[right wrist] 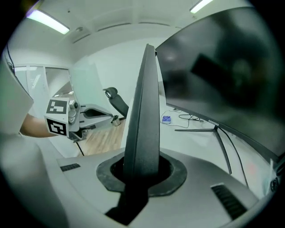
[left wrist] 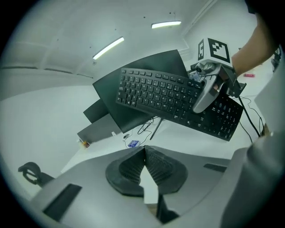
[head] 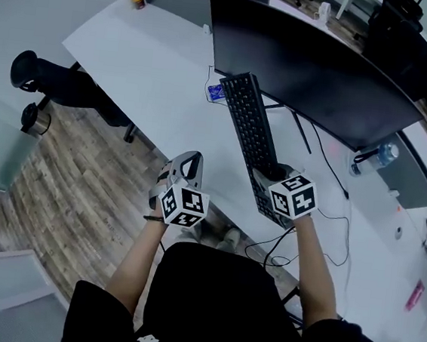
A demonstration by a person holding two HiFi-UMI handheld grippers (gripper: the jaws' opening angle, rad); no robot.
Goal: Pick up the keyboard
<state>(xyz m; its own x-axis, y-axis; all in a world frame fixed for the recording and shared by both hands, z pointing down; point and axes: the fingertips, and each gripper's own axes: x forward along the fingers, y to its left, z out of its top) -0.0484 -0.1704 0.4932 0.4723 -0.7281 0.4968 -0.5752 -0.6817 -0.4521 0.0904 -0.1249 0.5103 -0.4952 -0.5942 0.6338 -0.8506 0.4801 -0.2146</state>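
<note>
The right hand-held gripper (head: pixel 272 177) grasps the keyboard (head: pixel 250 121) by one end, raised above the desk (head: pixel 152 69). The left hand-held gripper (head: pixel 190 164), clenched and empty, hovers at the desk's near edge.

Setting: office. Long white table (head: pixel 156 69) carries a wide black curved monitor (head: pixel 315 71); black swivel chair (head: pixel 63 82) on grey-brown wood-plank floor (head: pixel 52 187); fluorescent strip lights (left wrist: pixel 108 48) overhead.

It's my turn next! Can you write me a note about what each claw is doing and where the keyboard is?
Right claw: shut on the keyboard, at its near end.
Left claw: shut, empty, off to the side, touching nothing.
The keyboard: up off the white desk, tilted, in front of the monitor.
Done: the pick-up.
Left: probably only holding it steady.
</note>
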